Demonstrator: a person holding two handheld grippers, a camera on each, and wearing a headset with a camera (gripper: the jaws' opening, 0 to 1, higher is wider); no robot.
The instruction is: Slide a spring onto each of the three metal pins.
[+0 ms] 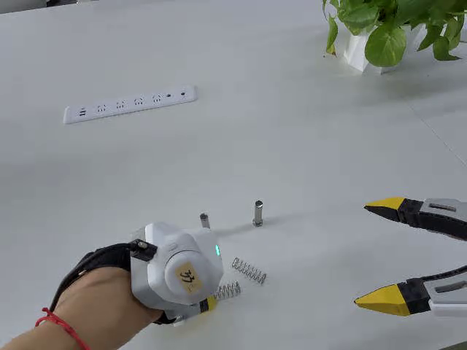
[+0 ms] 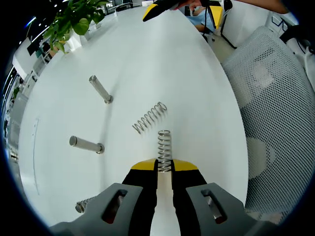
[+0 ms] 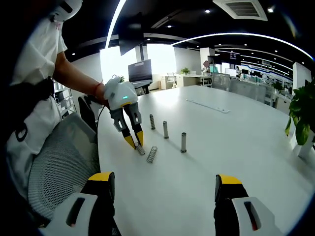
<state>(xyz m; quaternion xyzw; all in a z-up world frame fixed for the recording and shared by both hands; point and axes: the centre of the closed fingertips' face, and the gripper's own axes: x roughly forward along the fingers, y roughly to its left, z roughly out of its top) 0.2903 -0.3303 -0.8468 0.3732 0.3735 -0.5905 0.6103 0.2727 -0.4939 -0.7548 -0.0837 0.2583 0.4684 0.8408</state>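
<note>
1. Tabletop (image 1: 292, 131): carries all parts.
2. Right gripper (image 1: 382, 253): fingers wide open, empty, well apart from the left gripper.
3. Left gripper (image 2: 164, 166): fingers closed on held spring (image 2: 164, 142), long axis pointing straight ahead.
4. Bare pin (image 2: 86, 144): upright, ahead-left of the left gripper, off that axis; spring probably needs tilting.
5. Loose spring (image 2: 149, 118): flat, just ahead of the left gripper.

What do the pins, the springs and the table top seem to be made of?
The pins look like metal, probably steel: smooth grey cylinders with a soft shine. The springs look like thin steel wire: bright, evenly wound coils that catch the light. The table top is plain matte white, perhaps laminate or painted board. What lies under the surface cannot be told.
</note>
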